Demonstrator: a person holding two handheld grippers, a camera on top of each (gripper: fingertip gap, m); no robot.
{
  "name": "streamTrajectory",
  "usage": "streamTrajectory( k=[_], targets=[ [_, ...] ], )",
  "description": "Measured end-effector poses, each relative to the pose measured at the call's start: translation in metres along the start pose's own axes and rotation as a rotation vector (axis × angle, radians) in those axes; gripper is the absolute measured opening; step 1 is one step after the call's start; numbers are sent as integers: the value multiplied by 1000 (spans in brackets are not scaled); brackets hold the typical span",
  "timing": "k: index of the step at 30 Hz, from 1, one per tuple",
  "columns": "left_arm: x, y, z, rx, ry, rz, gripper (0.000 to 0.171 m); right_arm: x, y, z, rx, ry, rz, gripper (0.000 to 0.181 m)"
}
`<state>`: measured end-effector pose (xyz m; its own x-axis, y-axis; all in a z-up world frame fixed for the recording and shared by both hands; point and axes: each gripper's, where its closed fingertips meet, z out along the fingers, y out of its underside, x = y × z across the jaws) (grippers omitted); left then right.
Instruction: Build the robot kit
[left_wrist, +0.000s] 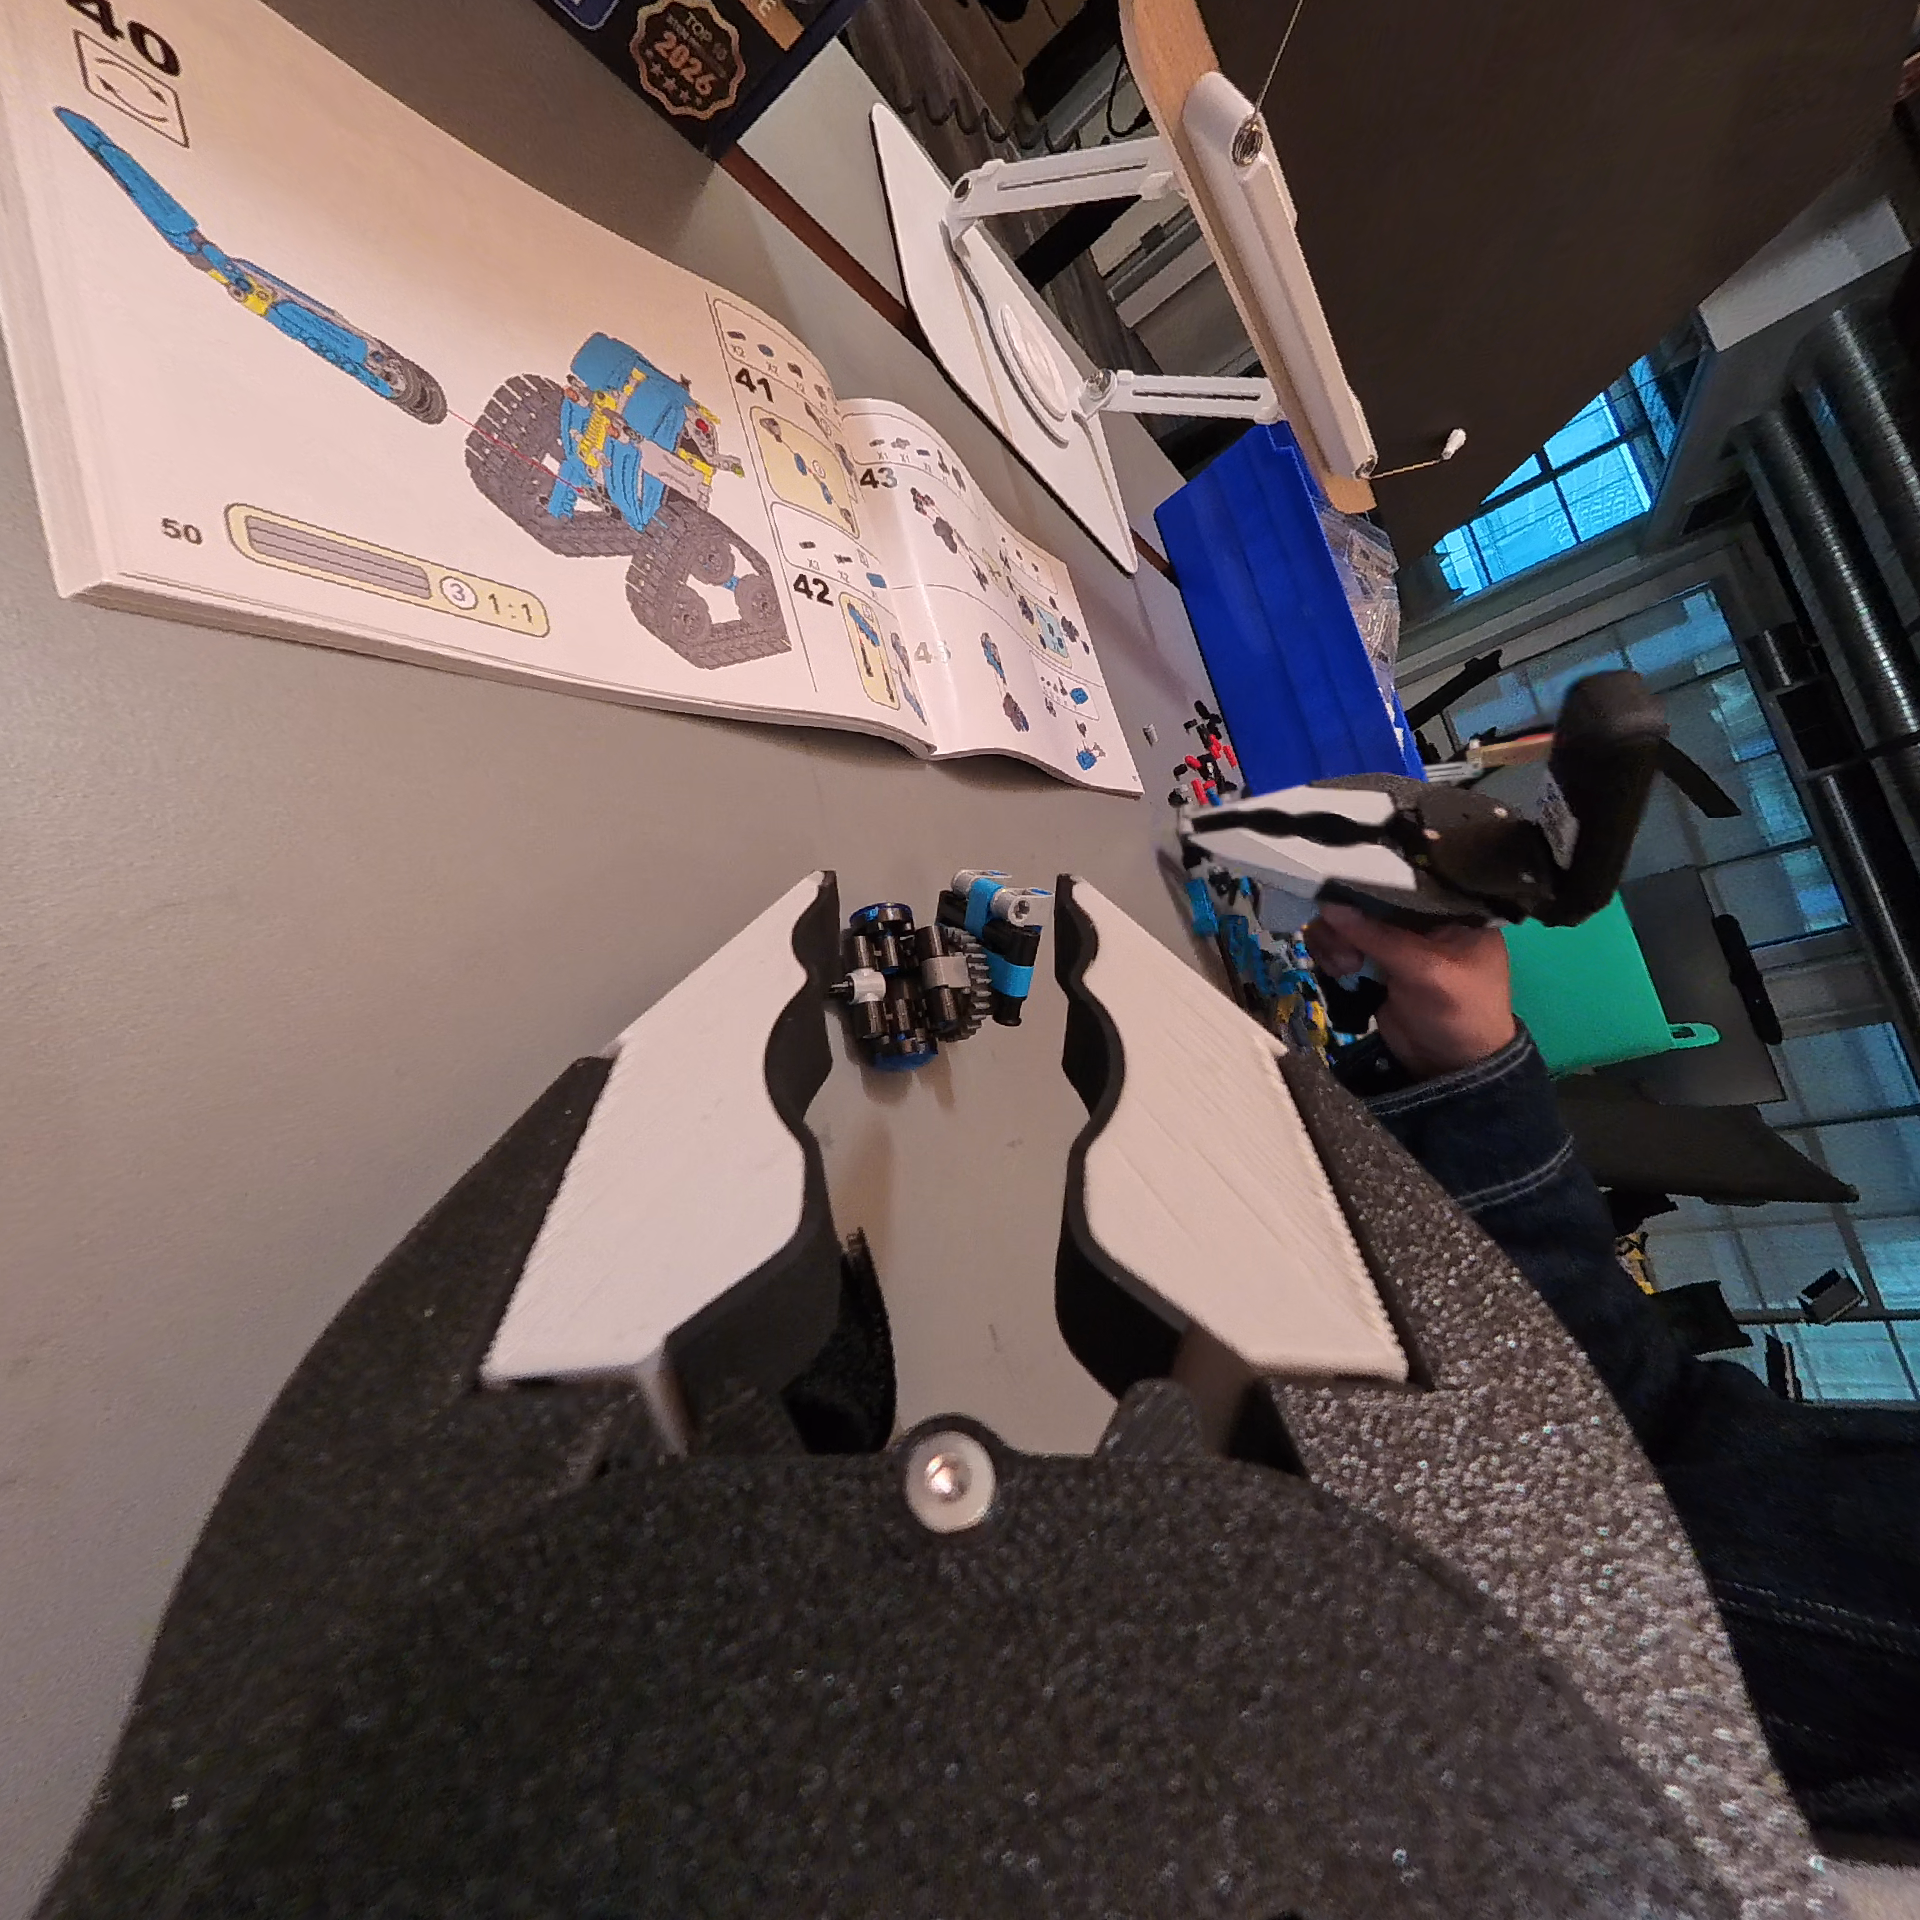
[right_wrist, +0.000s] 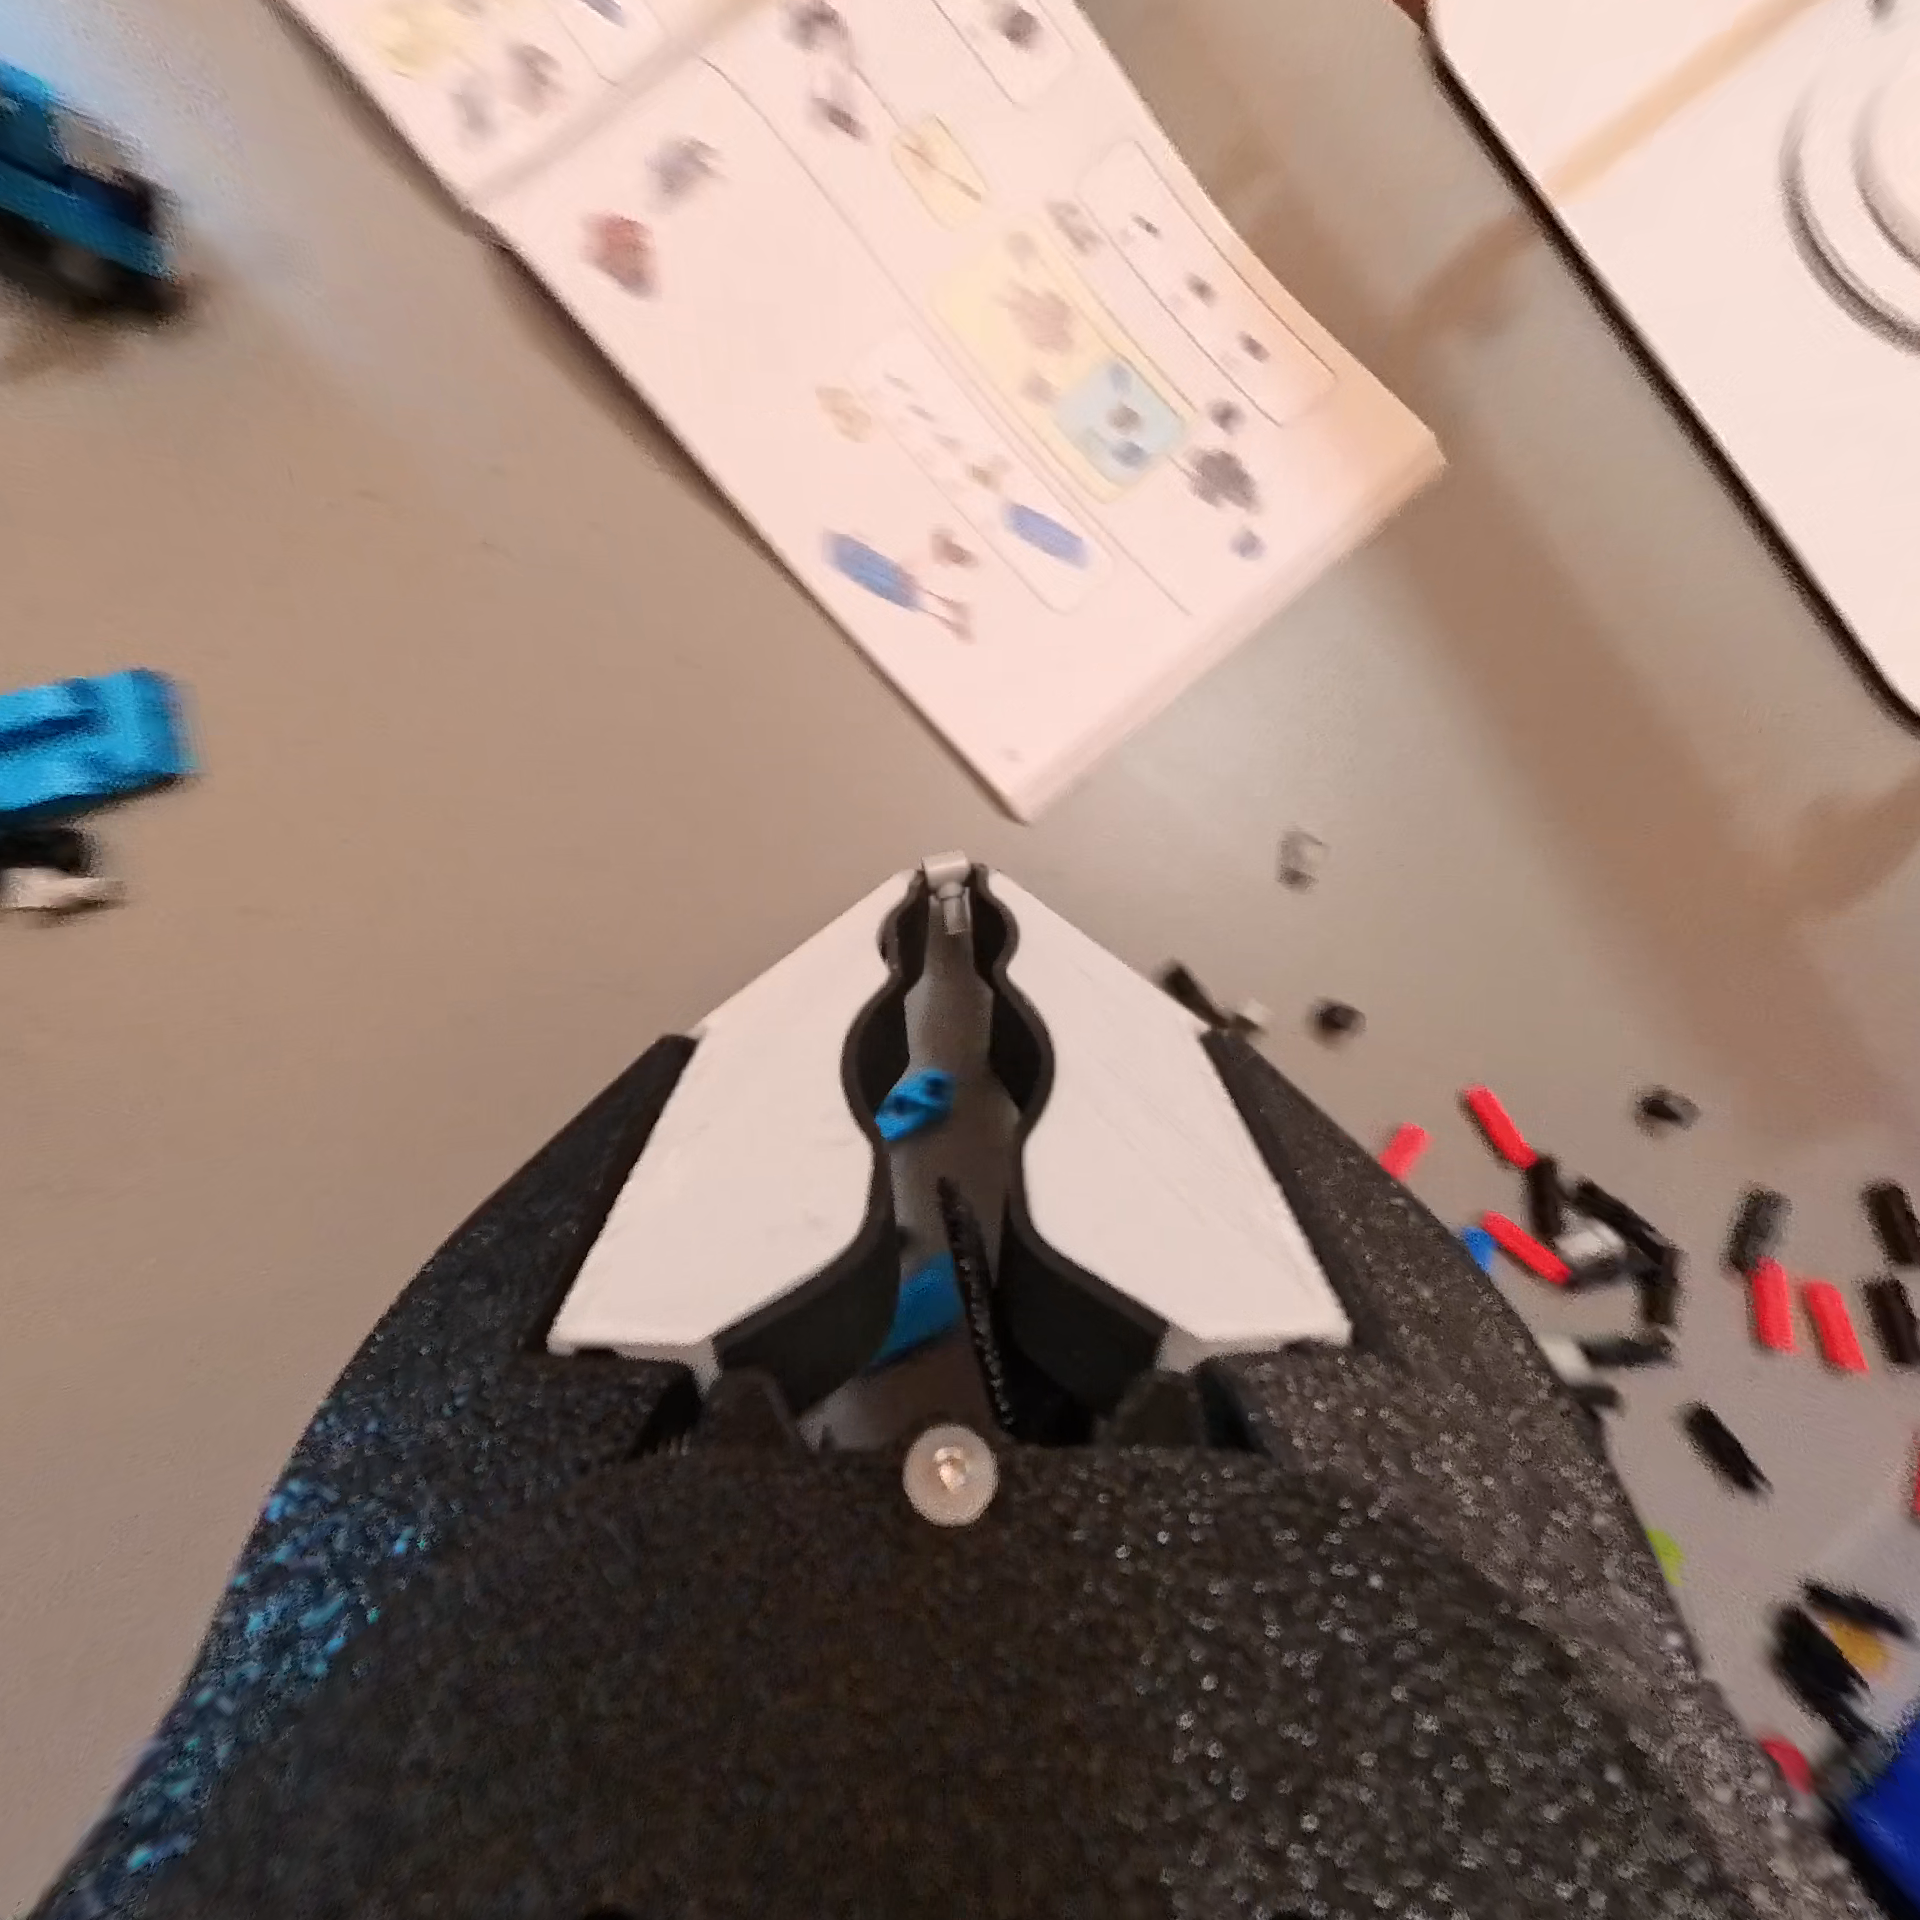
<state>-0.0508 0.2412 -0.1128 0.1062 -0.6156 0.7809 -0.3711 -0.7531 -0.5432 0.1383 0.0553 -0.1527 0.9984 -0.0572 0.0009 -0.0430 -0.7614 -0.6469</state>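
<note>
My left gripper (left_wrist: 940, 888) is open, its white fingers (left_wrist: 727, 997) standing on either side of a small black, blue and grey brick assembly (left_wrist: 935, 971) that lies on the grey table (left_wrist: 312, 935); whether they touch it I cannot tell. My right gripper (right_wrist: 948, 881) is shut on a small light grey brick piece (right_wrist: 948, 883) pinched at its tips, held above the table. It also shows in the left wrist view (left_wrist: 1340, 842), held by a hand (left_wrist: 1423, 987), over a blue and yellow brick model (left_wrist: 1262, 966).
An open instruction booklet (left_wrist: 468, 416) lies on the table beyond the assembly; it also shows in the right wrist view (right_wrist: 935, 364). A blue bin (left_wrist: 1278, 613) and a white stand base (left_wrist: 987, 312) sit farther off. Loose red and black pieces (right_wrist: 1662, 1278) lie scattered at the right. The gap from one gripper's tips to the other's is roughly 25 cm.
</note>
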Motion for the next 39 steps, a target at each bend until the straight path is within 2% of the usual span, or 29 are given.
streamTrajectory(
  k=[3, 5, 7, 11, 18, 19, 21, 23, 25, 27, 32, 35, 37, 39],
  targets=[
    [0, 0, 0, 0, -1, 1, 41, -76, -15, -9, 73, -267, -118, 8],
    [-1, 0, 0, 0, -2, 0, 41, -130, -6, -16, 69, -436, -228, 8],
    [-1, 0, 0, 1, 0, -4, 42, -159, 4, -14, 55, -485, -287, 8],
    [0, 1, 0, -4, 3, -2, 42, -181, 18, -3, 44, -430, -337, 8],
    [0, 2, 1, -6, -1, 3, 41, -181, 17, -8, 89, -395, -286, 14],
    [0, 2, 1, -6, -2, 4, 41, -177, 15, -15, 109, -412, -262, 16],
    [0, 1, 0, -4, -3, 2, 41, -149, 9, -31, 175, -355, -180, 22],
    [0, 1, 0, -4, -2, 2, 42, -99, 13, -44, 207, -205, -68, 24],
    [1, 3, 1, -12, 3, 2, 42, -44, 31, -53, 186, -12, 45, 25],
    [2, 4, 2, -16, 2, 7, 41, -7, 49, -64, 155, 119, 112, 25],
    [0, 2, 1, -9, -4, 2, 41, 42, 63, -96, 192, 272, 246, 24],
    [0, 3, 2, -13, -4, 6, 42, 70, 67, -105, 187, 366, 281, 9],
    [0, 3, 2, -14, -5, 8, 42, 78, 64, -102, 194, 356, 298, 8],
    [0, 3, 2, -12, -4, 5, 41, 82, 67, -89, 133, 326, 309, 13]
  ],
)
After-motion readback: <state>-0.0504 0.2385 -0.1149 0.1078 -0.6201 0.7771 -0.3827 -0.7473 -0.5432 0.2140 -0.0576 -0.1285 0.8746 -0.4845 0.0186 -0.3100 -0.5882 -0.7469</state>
